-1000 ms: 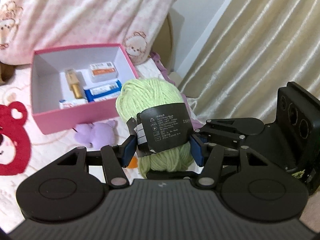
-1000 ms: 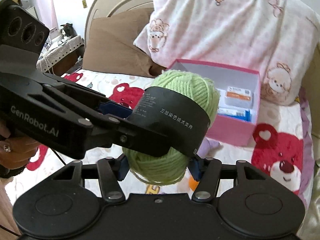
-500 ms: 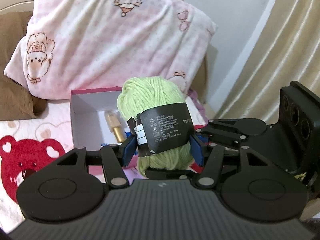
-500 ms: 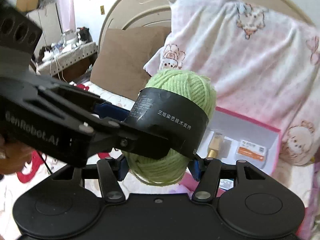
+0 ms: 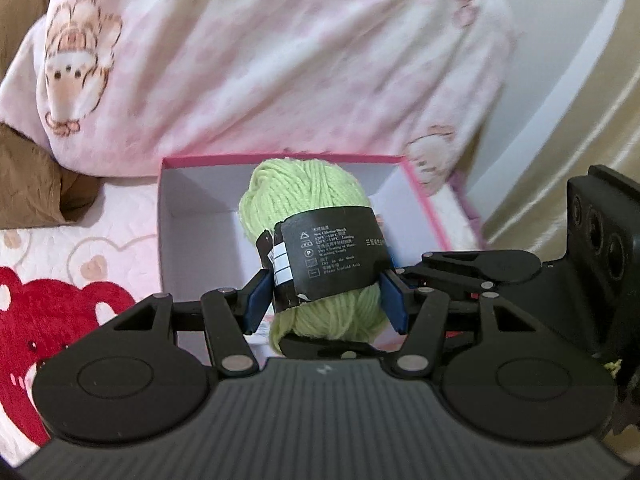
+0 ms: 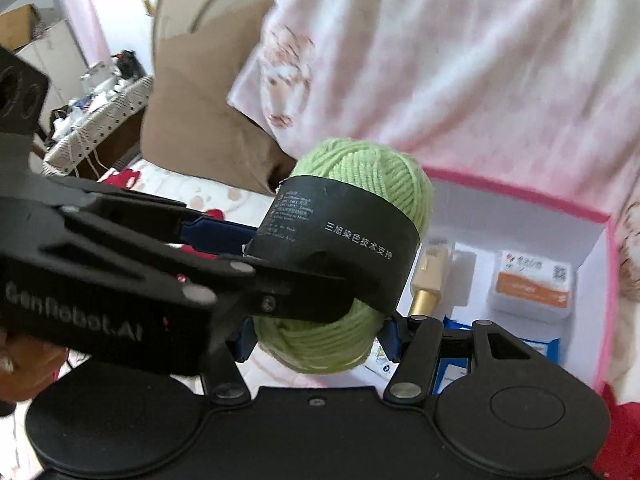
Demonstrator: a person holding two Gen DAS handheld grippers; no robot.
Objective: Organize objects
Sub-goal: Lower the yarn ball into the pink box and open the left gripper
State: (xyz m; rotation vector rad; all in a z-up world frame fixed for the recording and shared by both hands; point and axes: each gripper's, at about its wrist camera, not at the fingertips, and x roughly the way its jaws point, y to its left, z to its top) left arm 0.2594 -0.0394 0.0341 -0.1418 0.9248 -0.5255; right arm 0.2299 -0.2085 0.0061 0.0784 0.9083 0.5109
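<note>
A light green yarn ball (image 5: 308,200) with a black paper band is clamped between both grippers. My left gripper (image 5: 325,300) is shut on its sides. My right gripper (image 6: 316,338) is shut on its lower part, and the yarn (image 6: 376,176) fills that view's middle. The yarn hangs above the open pink box (image 5: 424,196) with white inside. In the right wrist view the box (image 6: 560,210) holds a gold bottle (image 6: 426,280), an orange-labelled packet (image 6: 528,284) and blue packets (image 6: 538,350).
A pink bear-print pillow (image 5: 260,52) leans behind the box. A brown pillow (image 6: 200,120) lies to the left. The bed sheet has red bear prints (image 5: 48,320). A beige curtain (image 5: 600,128) hangs at the right.
Both grippers have carried the yarn forward toward the box and now hold it over its open top. The box looks much nearer. The grip has not changed.
</note>
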